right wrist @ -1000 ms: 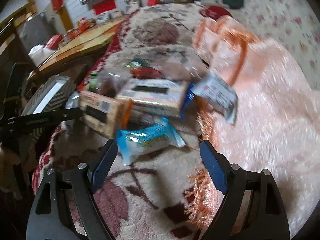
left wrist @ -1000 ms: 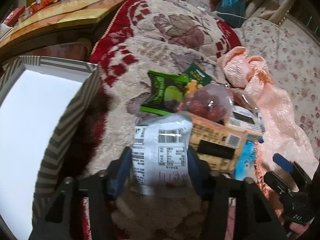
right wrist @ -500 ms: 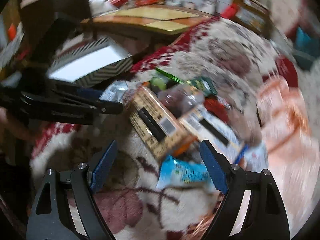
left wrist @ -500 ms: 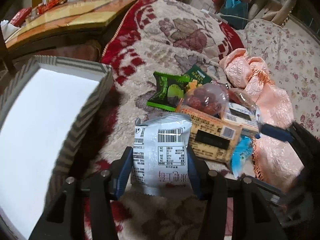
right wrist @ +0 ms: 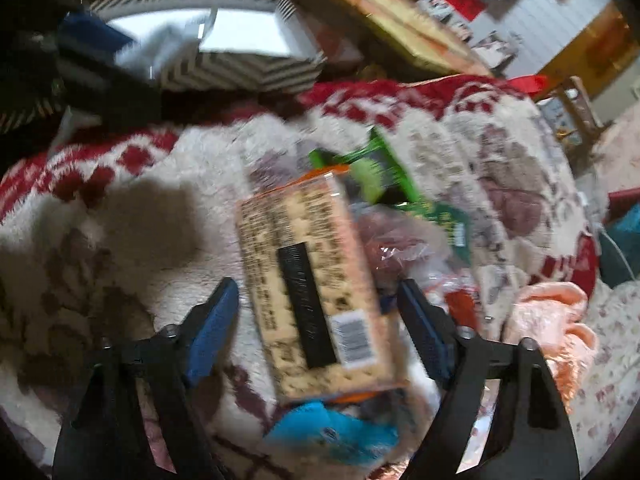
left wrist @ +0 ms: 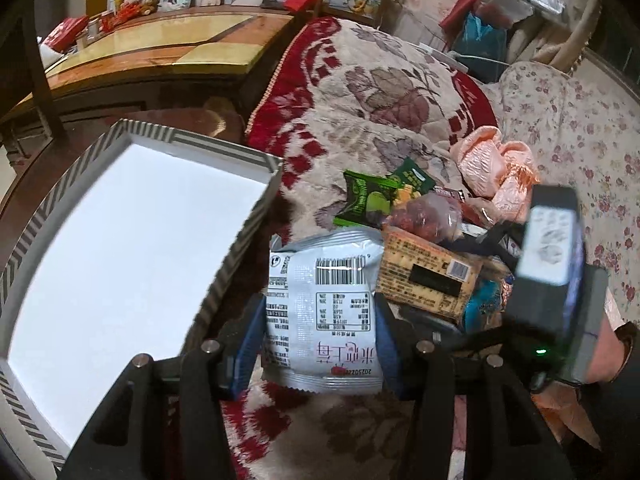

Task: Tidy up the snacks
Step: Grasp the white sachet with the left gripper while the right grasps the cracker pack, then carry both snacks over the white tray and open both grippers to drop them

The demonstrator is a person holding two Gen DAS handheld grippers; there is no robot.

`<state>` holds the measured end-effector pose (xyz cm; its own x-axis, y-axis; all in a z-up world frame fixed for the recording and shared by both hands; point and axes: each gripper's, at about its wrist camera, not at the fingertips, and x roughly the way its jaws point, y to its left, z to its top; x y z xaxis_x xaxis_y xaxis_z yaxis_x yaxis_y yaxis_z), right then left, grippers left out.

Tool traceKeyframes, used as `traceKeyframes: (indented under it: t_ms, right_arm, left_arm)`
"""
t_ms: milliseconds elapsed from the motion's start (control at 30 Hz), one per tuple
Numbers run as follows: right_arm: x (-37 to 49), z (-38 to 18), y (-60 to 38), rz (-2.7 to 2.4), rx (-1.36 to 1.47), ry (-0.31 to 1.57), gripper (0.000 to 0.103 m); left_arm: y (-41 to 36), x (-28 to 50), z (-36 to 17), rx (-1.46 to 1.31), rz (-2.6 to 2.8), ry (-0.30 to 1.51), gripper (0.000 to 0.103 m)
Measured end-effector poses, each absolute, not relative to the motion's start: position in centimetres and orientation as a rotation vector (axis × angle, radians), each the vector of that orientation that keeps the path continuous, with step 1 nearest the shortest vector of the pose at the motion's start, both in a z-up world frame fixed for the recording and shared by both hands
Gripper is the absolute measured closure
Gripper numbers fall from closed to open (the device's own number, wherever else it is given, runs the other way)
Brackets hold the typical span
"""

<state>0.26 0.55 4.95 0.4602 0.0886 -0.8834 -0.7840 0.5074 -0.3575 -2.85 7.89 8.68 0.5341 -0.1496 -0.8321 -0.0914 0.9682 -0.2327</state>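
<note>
My left gripper point(left wrist: 320, 336) is clamped on a silver foil snack packet point(left wrist: 322, 312), blue pads squeezing both sides, so the crinkly pouch bulges a bit between them; barcode and nutrition print face the camera, and it hangs clear of the blanket, just right of the box. The box point(left wrist: 244, 240) is a shallow rectangular thing with grey-and-white chevron walls and a plain white floor, sitting at the edge of the fuzzy cream-and-red floral blanket point(left wrist: 360, 92). My right gripper point(right wrist: 318, 320) has just been closing in, and the flat tan cracker pack point(right wrist: 312, 292) lies lengthwise between its jaws, but there's a gap on both sides, so the pads aren't pressing yet and it holds nothing. That pack is a long rectangular block in glossy wrap with small print, a black stripe and a barcode, orange at the ends. The rest of the pile is packed round it: a shiny blue wrapper point(right wrist: 332, 432) right at the near end, a clear bag of dark red fruit point(right wrist: 396, 244) against its far side, and a glossy green packet point(right wrist: 372, 176) beyond. Off to the right there's a bunched peach satin cloth point(right wrist: 548, 320). The right view is fairly blurred, so finer detail is lost.
</note>
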Motion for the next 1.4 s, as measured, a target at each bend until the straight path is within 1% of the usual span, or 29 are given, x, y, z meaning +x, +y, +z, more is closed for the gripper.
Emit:
traceKeyframes:
  t_ms: [33,167,300,400,500,733,1100,1400]
  right_arm:
    - [0.4,4.6,0.6,0.632,-0.886,0.961,0.045]
    - [1.2,5.3,-0.3,0.631,-0.740,1.016,0.050]
    - [1.3,7.4,-2.3,0.648,-0.466,1.071,0.050]
    - [0.3,8.4,-3.2,0.650,-0.328,1.063,0.050]
    - [-0.7,9.1,-3.2,0.648,-0.257,1.051,0.050]
    - [-1.1,10.5,-1.6,0.672,-0.165,1.028,0.050]
    - [-0.7,12.5,3.7,0.728,-0.137,0.992,0.050]
    - [0.9,12.5,8.8,0.767,-0.144,1.010,0.050]
  left_arm:
    - [8.1,-2.8,8.6,-0.266,-0.031,1.011,0.049]
    - [8.9,-3.1,8.7,-0.281,-0.017,1.010,0.049]
    - [9.5,-3.6,9.5,-0.290,-0.006,0.987,0.049]
    - [10.0,-3.9,10.0,-0.291,0.007,0.974,0.049]
    - [10.5,-4.2,10.5,-0.284,0.021,0.965,0.049]
    - [12.3,-5.1,11.6,-0.263,0.069,0.953,0.049]
    - [16.6,-5.9,12.8,-0.245,0.155,0.940,0.049]
    - [20.6,-4.6,11.3,-0.268,0.222,0.973,0.049]
